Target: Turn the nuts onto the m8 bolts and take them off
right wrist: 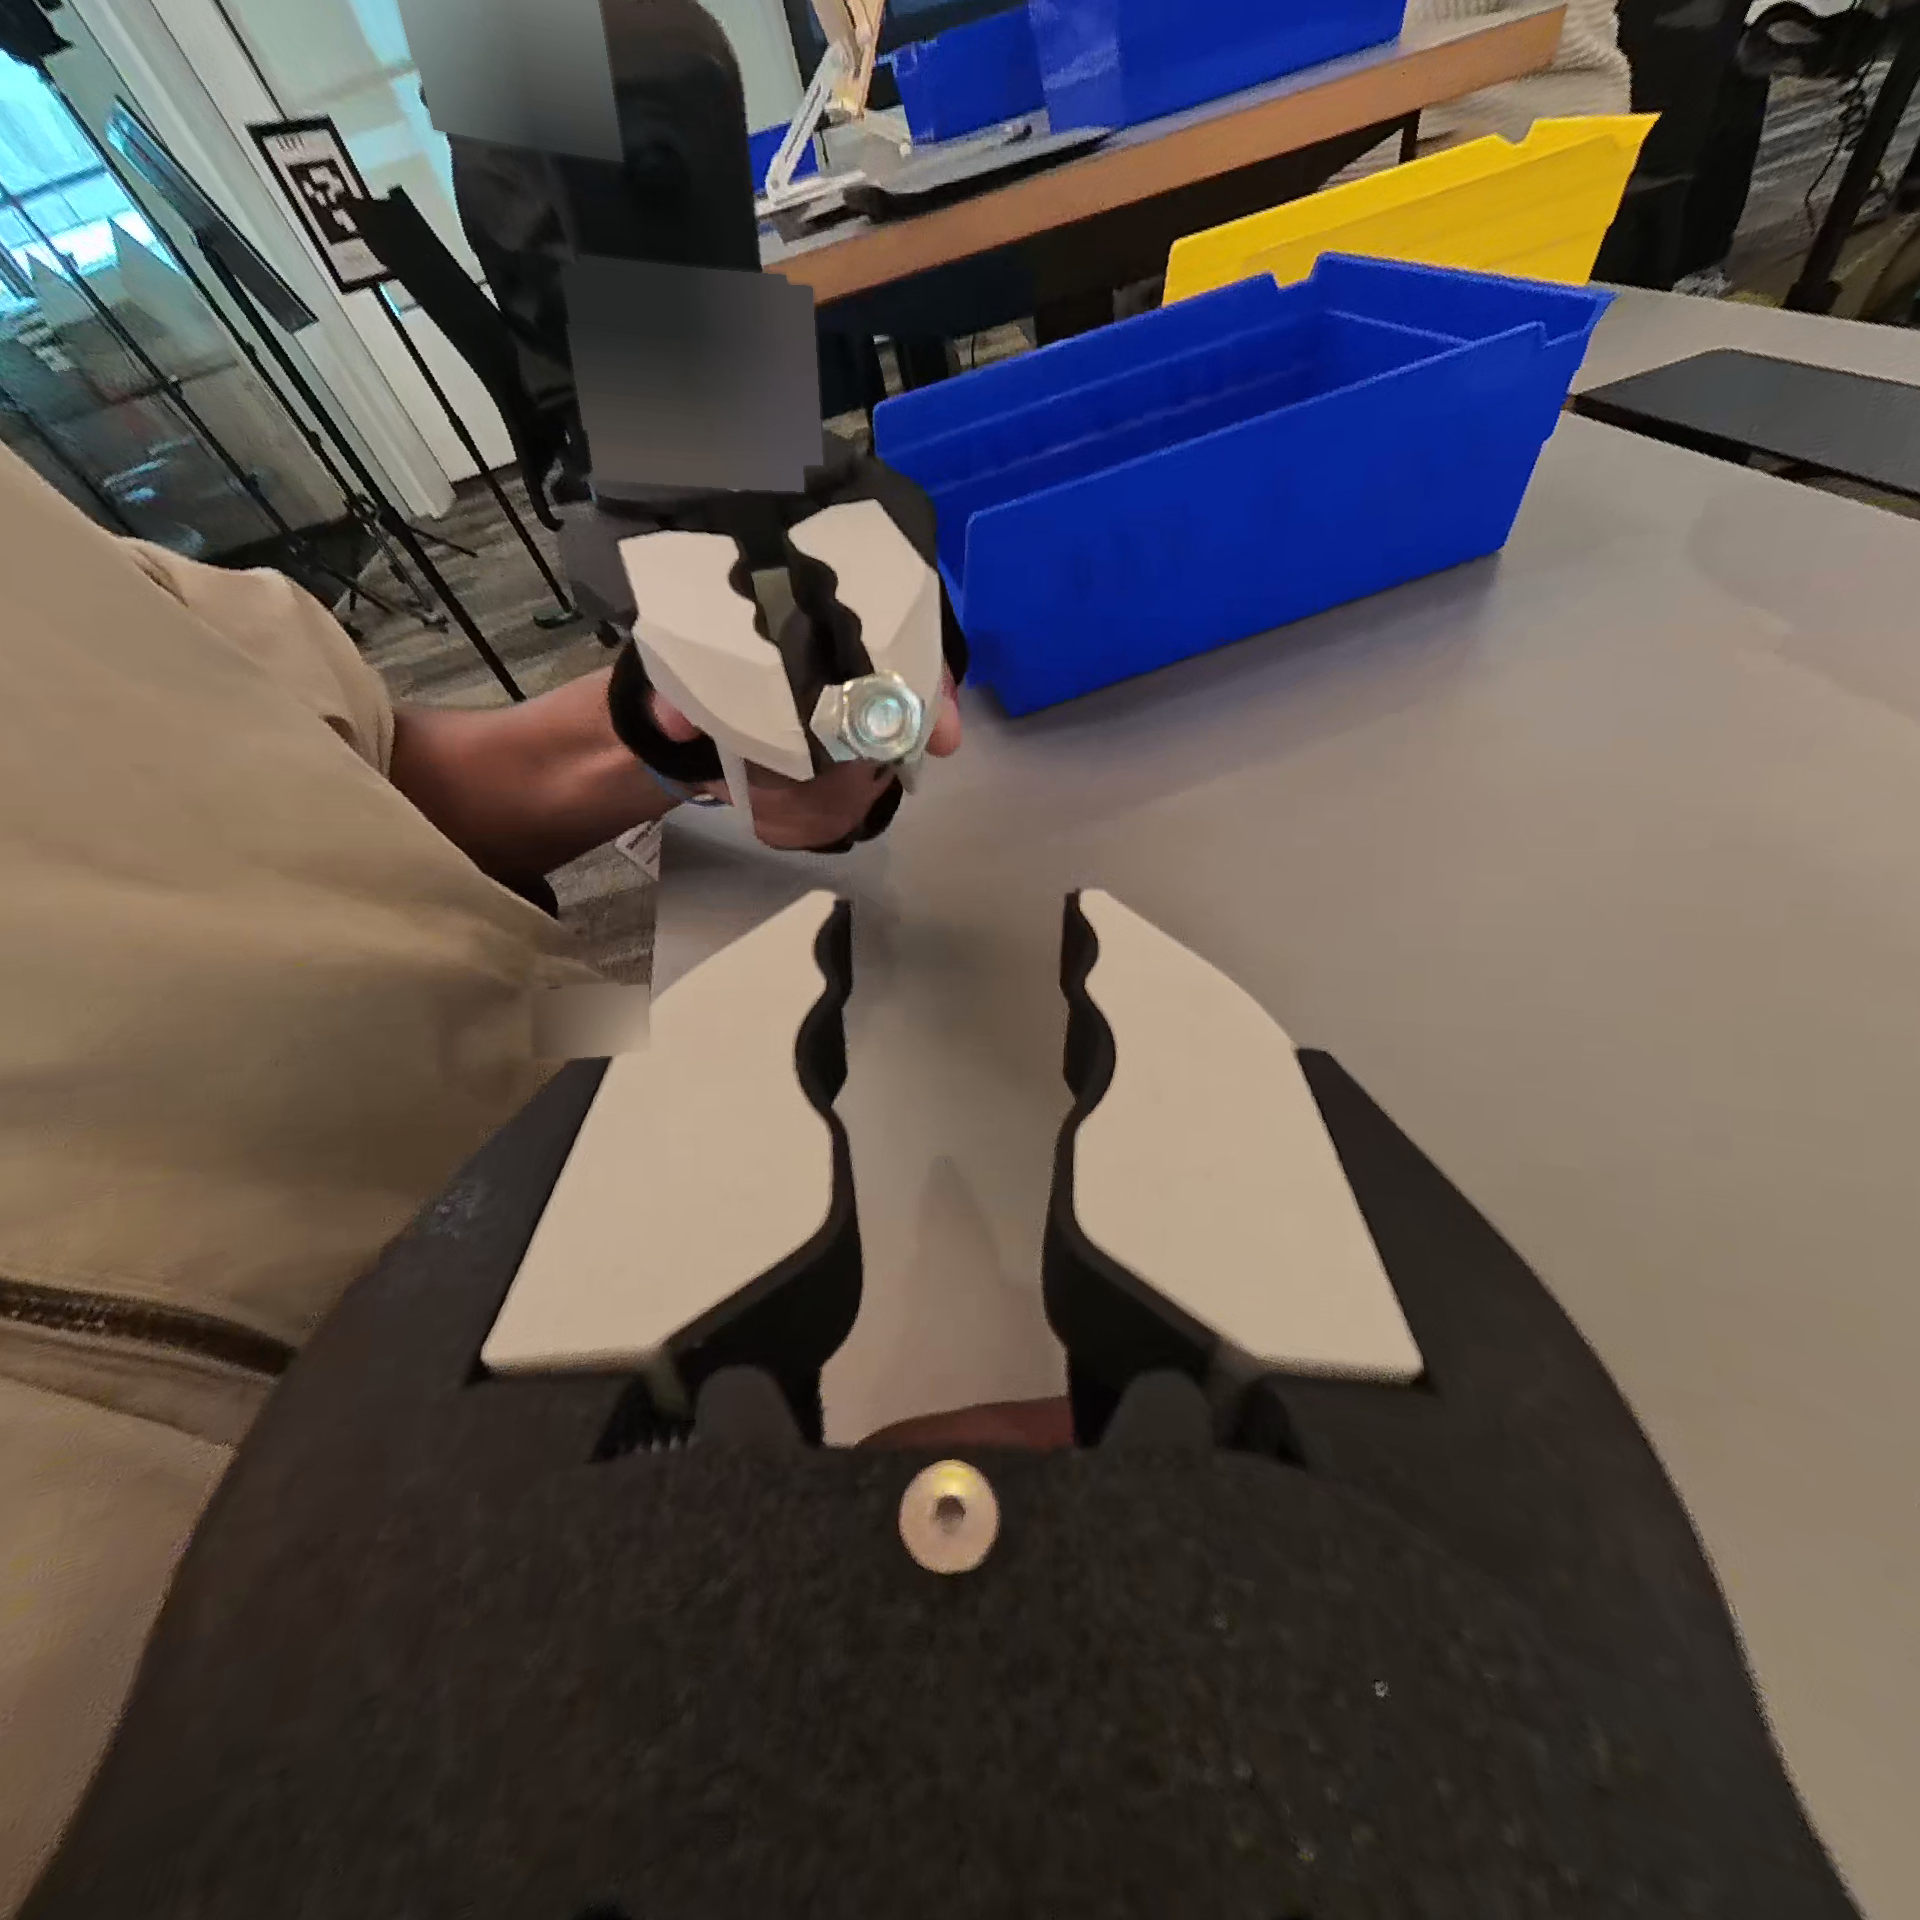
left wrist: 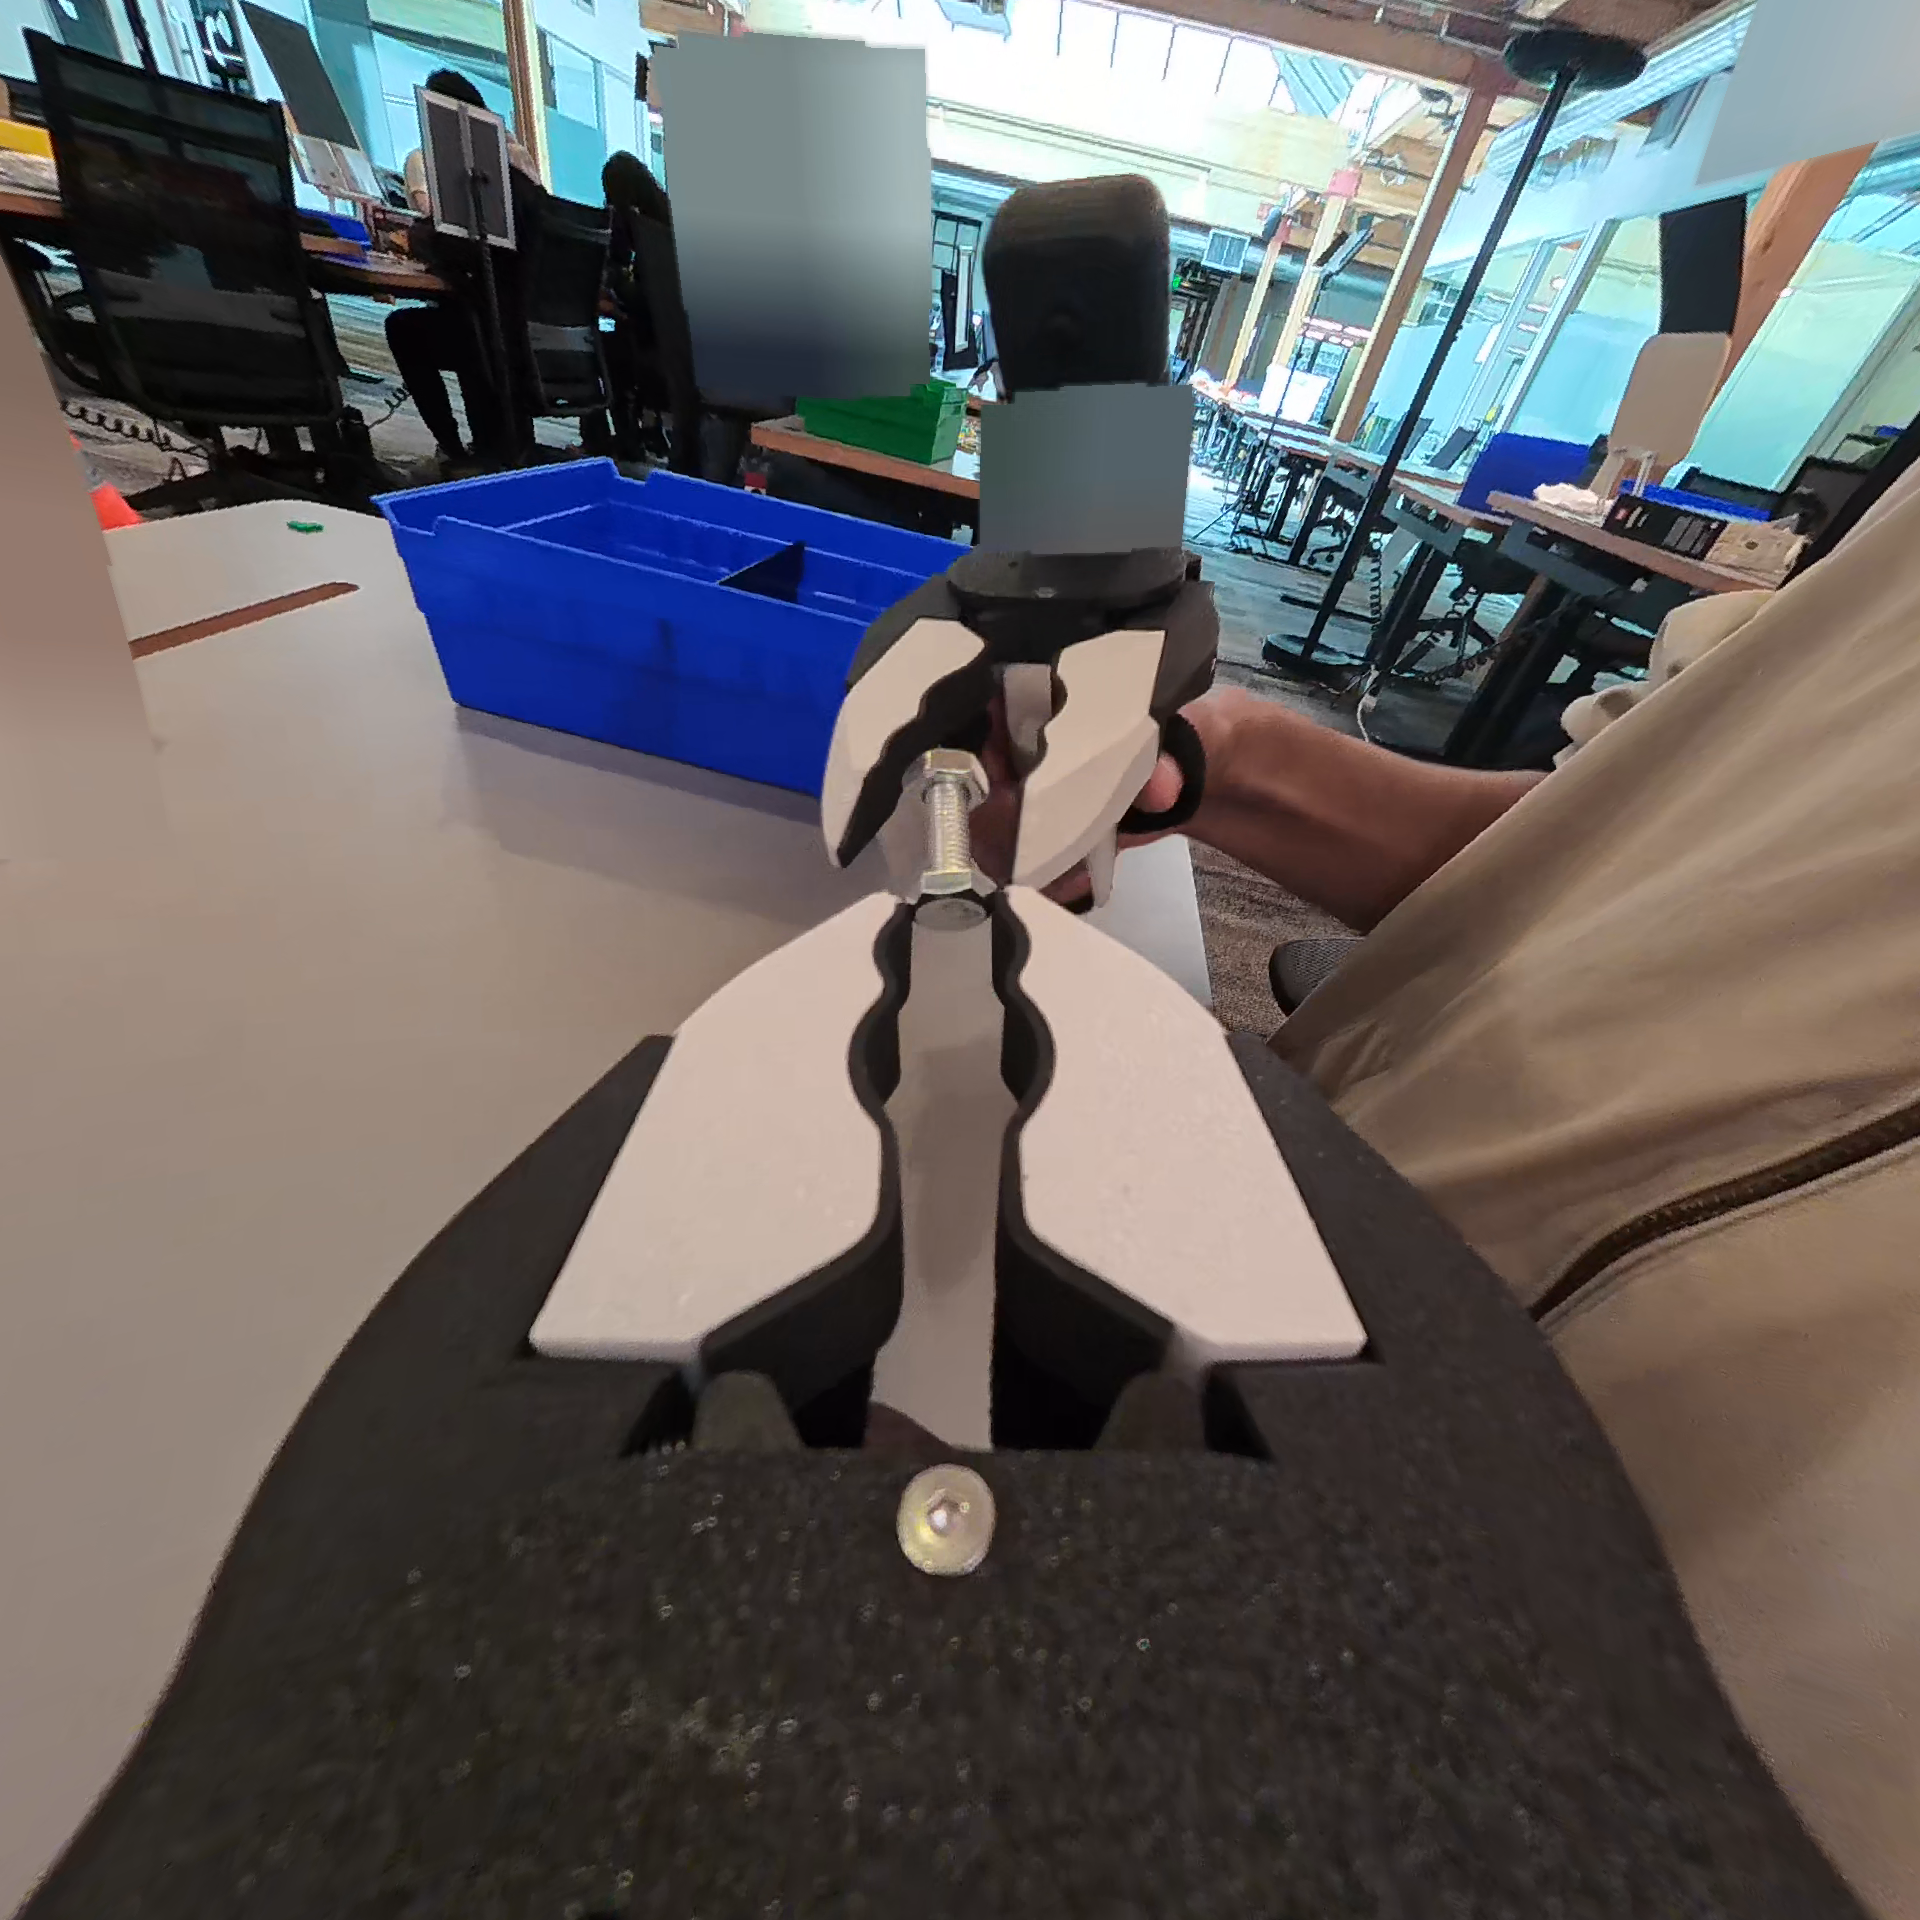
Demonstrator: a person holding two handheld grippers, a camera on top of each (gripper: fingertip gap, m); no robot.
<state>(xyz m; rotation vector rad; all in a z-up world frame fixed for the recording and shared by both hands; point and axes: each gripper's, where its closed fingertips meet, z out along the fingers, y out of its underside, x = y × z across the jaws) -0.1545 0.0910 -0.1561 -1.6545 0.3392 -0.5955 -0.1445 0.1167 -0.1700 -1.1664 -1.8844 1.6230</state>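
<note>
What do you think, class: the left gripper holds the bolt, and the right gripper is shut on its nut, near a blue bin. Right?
Not quite: the right gripper is open and empty, as the right wrist view shows. The left gripper does hold the bolt, with the nut on it, near the blue bin.

A big blue bin [left wrist: 644, 623] sits on the grey bench [left wrist: 312, 883], and a yellow bin [right wrist: 1455, 208] stands just behind it in the right wrist view. A flat black pad [right wrist: 1766, 416] lies on the bench near the blue bin, and a tiny green piece [left wrist: 304, 527] lies far off on the bench top. Behind the bench there are black chairs [left wrist: 187, 270], a green bin [left wrist: 894, 416] on another table, and a tall black pole [left wrist: 1455, 343] on a stand.
</note>
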